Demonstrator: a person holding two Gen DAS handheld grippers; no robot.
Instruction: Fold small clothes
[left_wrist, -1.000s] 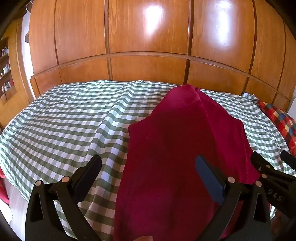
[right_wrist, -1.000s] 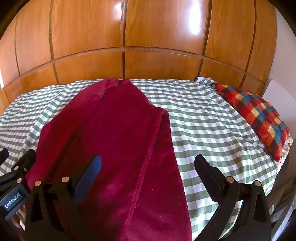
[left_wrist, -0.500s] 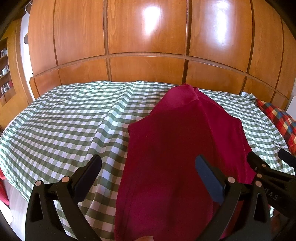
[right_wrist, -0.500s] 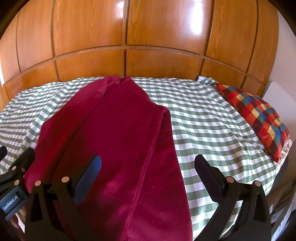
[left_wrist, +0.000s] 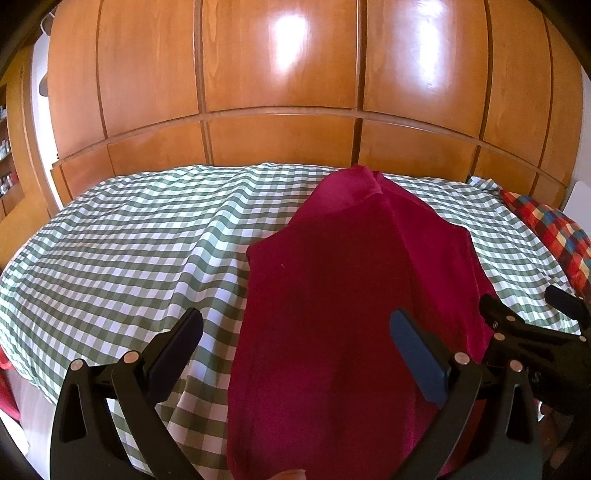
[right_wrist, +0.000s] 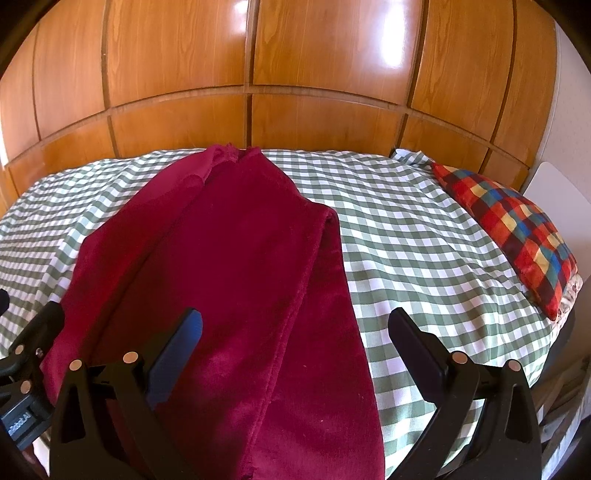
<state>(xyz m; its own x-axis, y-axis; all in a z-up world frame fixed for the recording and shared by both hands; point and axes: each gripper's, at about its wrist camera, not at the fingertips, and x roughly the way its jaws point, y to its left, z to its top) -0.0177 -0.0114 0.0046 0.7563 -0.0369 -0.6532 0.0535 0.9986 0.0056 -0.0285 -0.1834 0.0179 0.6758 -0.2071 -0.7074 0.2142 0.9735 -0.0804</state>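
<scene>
A dark red velvety garment (left_wrist: 351, 314) lies lengthwise on the green-and-white checked bed (left_wrist: 129, 251), its sides folded in toward the middle. It also shows in the right wrist view (right_wrist: 229, 280), with a folded flap edge along its right side. My left gripper (left_wrist: 295, 354) is open and empty, held above the garment's near left part. My right gripper (right_wrist: 295, 350) is open and empty above the garment's near right edge. The right gripper also appears at the right edge of the left wrist view (left_wrist: 532, 332).
A wooden panelled wall (left_wrist: 280, 110) stands behind the bed. A red, blue and yellow checked pillow (right_wrist: 509, 225) lies at the bed's right side. Shelves (left_wrist: 5, 177) stand at the far left. The near bed edge lies just below both grippers.
Both grippers have stayed open over the garment. The views have shifted only slightly; the right gripper sits a little lower and further right in the left wrist view. The garment has not moved.
</scene>
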